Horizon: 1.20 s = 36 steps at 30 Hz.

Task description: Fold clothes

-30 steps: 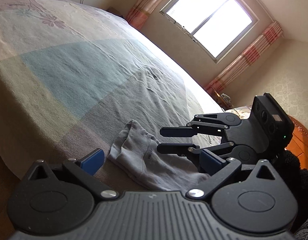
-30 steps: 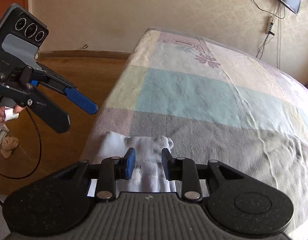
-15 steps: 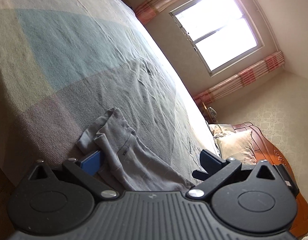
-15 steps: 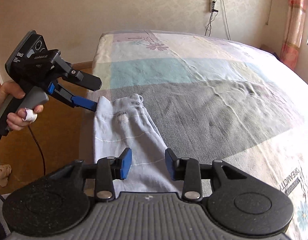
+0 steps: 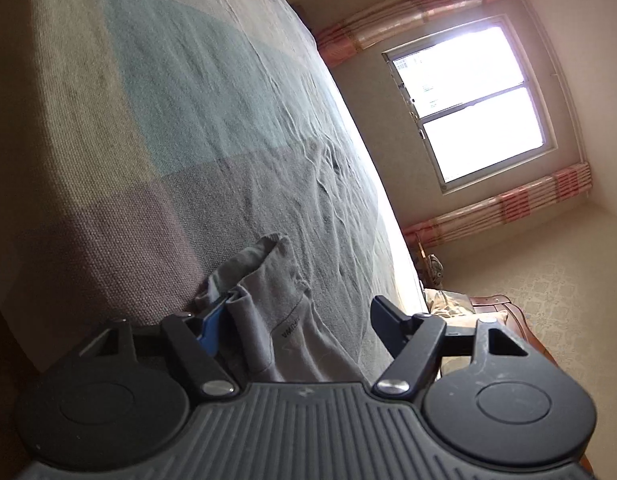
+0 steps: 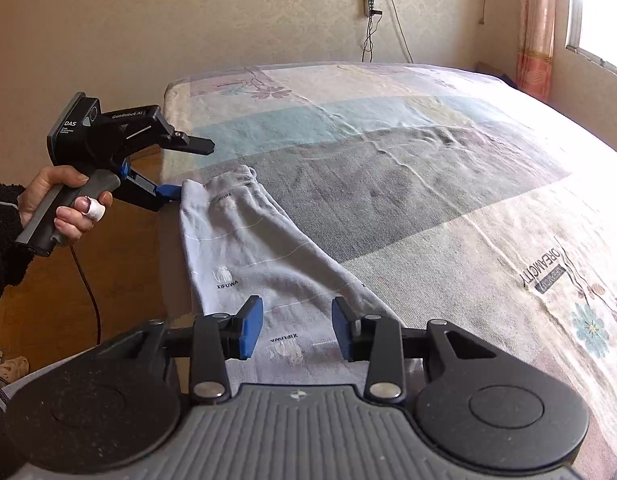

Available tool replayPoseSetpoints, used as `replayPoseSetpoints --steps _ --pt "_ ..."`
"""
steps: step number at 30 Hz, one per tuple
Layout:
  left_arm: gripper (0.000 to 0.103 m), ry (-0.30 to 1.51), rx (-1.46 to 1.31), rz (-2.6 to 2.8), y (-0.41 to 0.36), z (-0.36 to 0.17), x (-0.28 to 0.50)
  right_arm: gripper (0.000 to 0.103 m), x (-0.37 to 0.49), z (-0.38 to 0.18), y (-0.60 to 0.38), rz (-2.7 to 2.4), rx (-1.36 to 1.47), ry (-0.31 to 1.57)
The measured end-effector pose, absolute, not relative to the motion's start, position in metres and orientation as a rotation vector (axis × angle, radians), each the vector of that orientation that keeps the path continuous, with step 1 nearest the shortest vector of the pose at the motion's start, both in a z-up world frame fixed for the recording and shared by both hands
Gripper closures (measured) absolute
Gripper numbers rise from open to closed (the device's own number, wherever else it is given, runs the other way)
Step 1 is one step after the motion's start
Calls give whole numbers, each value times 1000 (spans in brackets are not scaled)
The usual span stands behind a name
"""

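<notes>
A pale grey pair of leggings [image 6: 248, 240] printed XIFUWA lies lengthwise along the near edge of the patchwork bed [image 6: 428, 168]. My left gripper [image 6: 192, 168], held by a hand [image 6: 60, 196], is at the waistband corner. Its jaws are closing with that corner between them, and the lower blue pad touches the cloth. In the left wrist view the waistband [image 5: 268, 280] bunches against the left pad while the other finger of the left gripper [image 5: 298, 308] stands clear. My right gripper [image 6: 297, 308] hovers open over the leg end, the cloth showing between its pads.
The bed edge drops to a wooden floor [image 6: 108, 280] on the left, where a cable [image 6: 88, 280] trails down. A bright window [image 5: 468, 100] with striped curtains faces the far side of the bed. A wooden headboard and pillow [image 5: 448, 300] lie beyond.
The left gripper sank to the waistband corner and its jaws narrowed around it. The right gripper slid back along the leggings toward the leg end, opening a little.
</notes>
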<state>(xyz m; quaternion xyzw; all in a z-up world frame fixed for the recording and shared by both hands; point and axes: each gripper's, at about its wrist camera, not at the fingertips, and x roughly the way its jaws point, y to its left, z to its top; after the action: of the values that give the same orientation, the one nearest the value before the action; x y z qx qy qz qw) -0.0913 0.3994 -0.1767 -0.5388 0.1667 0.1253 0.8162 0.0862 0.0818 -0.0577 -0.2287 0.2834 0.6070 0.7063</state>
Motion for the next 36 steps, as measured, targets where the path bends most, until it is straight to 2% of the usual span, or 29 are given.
replayPoseSetpoints --steps 2,5,6,14,29,31,33,36 --pt "72 400 -1103 315 397 -174 -91 60 86 -59 75 1342 -503 633" --pt "89 458 -1007 369 391 -164 -87 60 88 -60 71 1327 -482 634" --pt "91 475 -971 385 388 -160 -86 60 88 -60 68 1323 -474 632" --pt "93 472 -887 402 390 -134 -86 60 96 -60 49 1284 -440 630" --pt "95 469 -890 472 408 -132 -89 60 95 -63 45 1278 -446 638" --pt "95 455 -858 490 405 -124 -93 57 94 -63 45 1279 -449 636" --pt "93 435 -809 463 395 -113 -95 56 94 -63 45 1280 -452 634" --pt "79 453 -707 366 370 -100 -82 56 94 -66 46 1282 -453 643"
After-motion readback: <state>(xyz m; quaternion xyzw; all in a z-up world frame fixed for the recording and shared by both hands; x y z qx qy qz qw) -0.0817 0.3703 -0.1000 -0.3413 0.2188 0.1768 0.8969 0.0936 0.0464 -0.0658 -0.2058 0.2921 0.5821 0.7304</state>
